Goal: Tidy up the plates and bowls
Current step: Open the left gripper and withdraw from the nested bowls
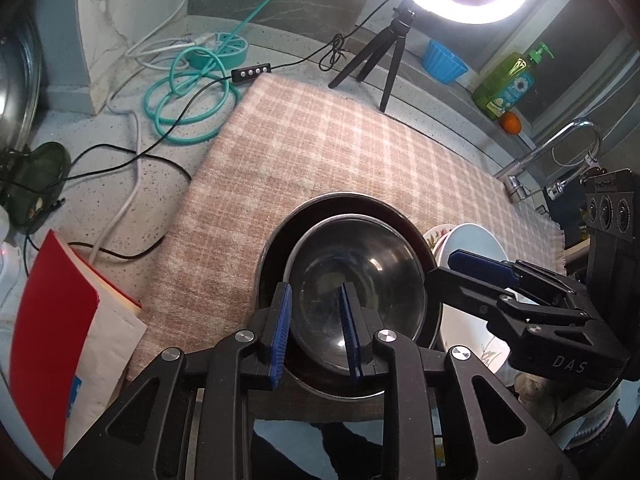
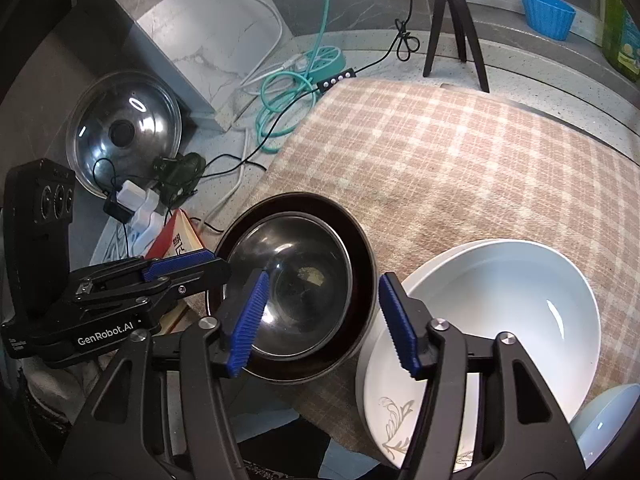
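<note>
Small shiny steel bowl (image 1: 356,292) sits nested in wider dark metal bowl (image 1: 276,248) on pink plaid cloth (image 1: 320,152). L gripper (image 1: 316,334) slightly spread, straddling its near rim w/o pinching. R gripper (image 2: 324,322) spread wide, empty, over gap beside white bowl (image 2: 500,292).

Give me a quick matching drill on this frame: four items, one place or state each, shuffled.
Items:
1. steel bowl
2. white bowl
3. pot lid
4. blue cup

Places:
A. on the ledge behind the counter
B. leaning against the wall
C. nested in the dark bowl
D. stacked on the white plate

Pairs: 1-C, 2-D, 3-B, 4-A
</note>
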Action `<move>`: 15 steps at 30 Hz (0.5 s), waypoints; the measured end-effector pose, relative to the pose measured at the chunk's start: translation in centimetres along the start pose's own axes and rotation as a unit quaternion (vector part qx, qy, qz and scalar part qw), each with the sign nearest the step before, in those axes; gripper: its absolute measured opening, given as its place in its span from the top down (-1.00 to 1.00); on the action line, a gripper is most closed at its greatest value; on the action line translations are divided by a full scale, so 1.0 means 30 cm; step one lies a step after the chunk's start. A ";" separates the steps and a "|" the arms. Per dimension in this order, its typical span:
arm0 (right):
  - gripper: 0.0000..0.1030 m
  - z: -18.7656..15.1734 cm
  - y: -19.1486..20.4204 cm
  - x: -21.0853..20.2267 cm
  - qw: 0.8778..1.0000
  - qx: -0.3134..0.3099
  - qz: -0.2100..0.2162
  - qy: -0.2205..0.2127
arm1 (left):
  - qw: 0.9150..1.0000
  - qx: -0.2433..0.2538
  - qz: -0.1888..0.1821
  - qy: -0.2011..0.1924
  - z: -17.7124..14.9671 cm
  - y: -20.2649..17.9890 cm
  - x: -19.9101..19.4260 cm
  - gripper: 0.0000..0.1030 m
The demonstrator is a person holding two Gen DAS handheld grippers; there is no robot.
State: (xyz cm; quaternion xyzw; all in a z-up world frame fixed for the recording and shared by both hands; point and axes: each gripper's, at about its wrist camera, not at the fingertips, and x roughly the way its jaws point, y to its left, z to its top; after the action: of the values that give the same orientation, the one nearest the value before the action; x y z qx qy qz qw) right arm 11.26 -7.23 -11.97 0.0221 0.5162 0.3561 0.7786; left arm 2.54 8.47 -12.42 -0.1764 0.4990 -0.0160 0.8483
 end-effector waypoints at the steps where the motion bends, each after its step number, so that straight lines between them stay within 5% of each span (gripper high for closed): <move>1: -0.29 -0.001 -0.003 -0.010 1.000 0.001 -0.001 -0.004 | 1.000 0.000 -0.001 -0.001 0.000 -0.004 -0.003 0.49; 5: -0.46 -0.013 -0.032 -0.065 1.000 0.006 -0.014 -0.020 | 1.000 0.009 0.000 -0.007 0.002 -0.026 -0.017 0.43; 7: -0.65 -0.021 -0.053 -0.094 0.999 0.010 -0.022 -0.028 | 1.000 0.016 0.005 -0.013 0.002 -0.042 -0.027 0.03; 9: -0.72 -0.030 -0.080 -0.125 0.999 0.017 -0.029 -0.036 | 0.999 0.026 0.017 -0.024 0.003 -0.062 -0.037 -0.14; 15: -0.74 -0.065 -0.189 -0.210 0.996 0.060 -0.040 -0.050 | 0.999 0.046 0.017 -0.022 0.003 -0.124 -0.027 -0.16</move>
State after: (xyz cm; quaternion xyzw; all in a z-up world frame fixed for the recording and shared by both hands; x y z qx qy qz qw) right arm 11.34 -15.75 -10.21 0.0654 0.4978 0.2915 0.8142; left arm 2.77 5.16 -10.54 -0.1289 0.4823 -0.0202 0.8662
